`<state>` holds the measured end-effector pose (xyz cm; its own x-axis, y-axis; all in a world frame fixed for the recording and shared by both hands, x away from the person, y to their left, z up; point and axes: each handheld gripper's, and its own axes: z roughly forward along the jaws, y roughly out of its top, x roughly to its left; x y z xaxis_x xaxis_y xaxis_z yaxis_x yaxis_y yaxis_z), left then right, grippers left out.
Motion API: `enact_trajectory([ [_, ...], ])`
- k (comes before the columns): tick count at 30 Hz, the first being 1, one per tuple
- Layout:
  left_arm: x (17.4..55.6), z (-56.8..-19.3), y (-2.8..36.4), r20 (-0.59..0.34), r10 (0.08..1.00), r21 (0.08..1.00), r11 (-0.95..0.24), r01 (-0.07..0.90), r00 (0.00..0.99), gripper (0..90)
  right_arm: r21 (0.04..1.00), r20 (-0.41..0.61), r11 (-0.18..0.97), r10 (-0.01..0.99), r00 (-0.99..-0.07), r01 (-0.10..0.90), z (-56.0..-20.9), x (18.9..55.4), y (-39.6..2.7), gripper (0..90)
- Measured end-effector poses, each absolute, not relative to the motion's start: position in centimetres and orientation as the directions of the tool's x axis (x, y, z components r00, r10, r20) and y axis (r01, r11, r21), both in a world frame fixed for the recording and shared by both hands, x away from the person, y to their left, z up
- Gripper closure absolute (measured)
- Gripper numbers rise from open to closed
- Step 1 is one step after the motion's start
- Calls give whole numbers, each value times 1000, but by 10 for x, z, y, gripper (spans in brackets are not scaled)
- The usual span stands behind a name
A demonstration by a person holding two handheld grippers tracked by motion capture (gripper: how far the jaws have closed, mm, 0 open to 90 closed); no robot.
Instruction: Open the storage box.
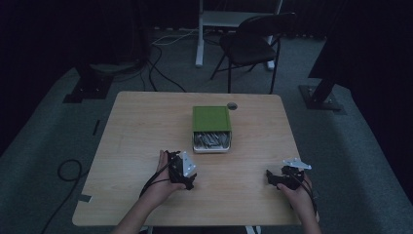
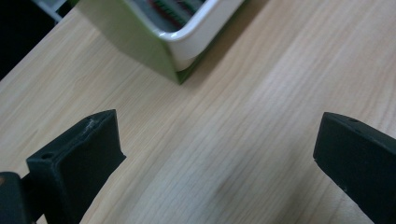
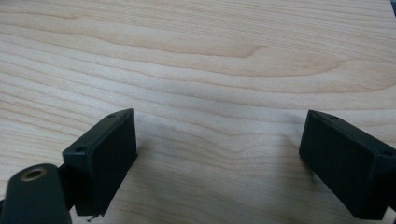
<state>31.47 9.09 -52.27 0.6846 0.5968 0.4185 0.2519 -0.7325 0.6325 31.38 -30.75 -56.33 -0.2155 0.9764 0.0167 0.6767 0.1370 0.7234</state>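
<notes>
- The green box [image 1: 211,118] sits around the middle of the wooden table [image 1: 136,126], with its white inner tray [image 1: 211,142] slid partway out toward the person. There's something greyish piled in the tray, but it's too dim and small to tell what.
- Left gripper [image 1: 184,170] is at the near-left of the table, aimed roughly at the box. In the left gripper view its jaws stand wide apart with nothing between them, and the corner of the box [image 2: 140,42] and tray [image 2: 196,32] is just ahead, not touching.
- Right gripper [image 1: 282,176] is at the near-right, well apart from the box. Jaws wide too, with bare tabletop [image 3: 210,56] in front of them.
- So progress-wise, I'd say basically nothing has been grabbed yet. The tray being partly out looks like the only thing "done".
- What's left, my guess: the left one closes in on the box or tray while the right comes over to help. Pretty much the whole job.
</notes>
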Motion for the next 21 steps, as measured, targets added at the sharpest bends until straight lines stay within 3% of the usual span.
enact_trajectory([
  [12, 319, -522, 59, 553, 484, 569, -814, 116, 679, 15, 724, 17, 137, 976, -216, 676, -563, 314, -308, 107],
  [21, 324, -529, 46, 610, 424, 509, -857, 79, 669, 15, 724, 17, 137, 976, -216, 676, -563, 314, -308, 107],
])
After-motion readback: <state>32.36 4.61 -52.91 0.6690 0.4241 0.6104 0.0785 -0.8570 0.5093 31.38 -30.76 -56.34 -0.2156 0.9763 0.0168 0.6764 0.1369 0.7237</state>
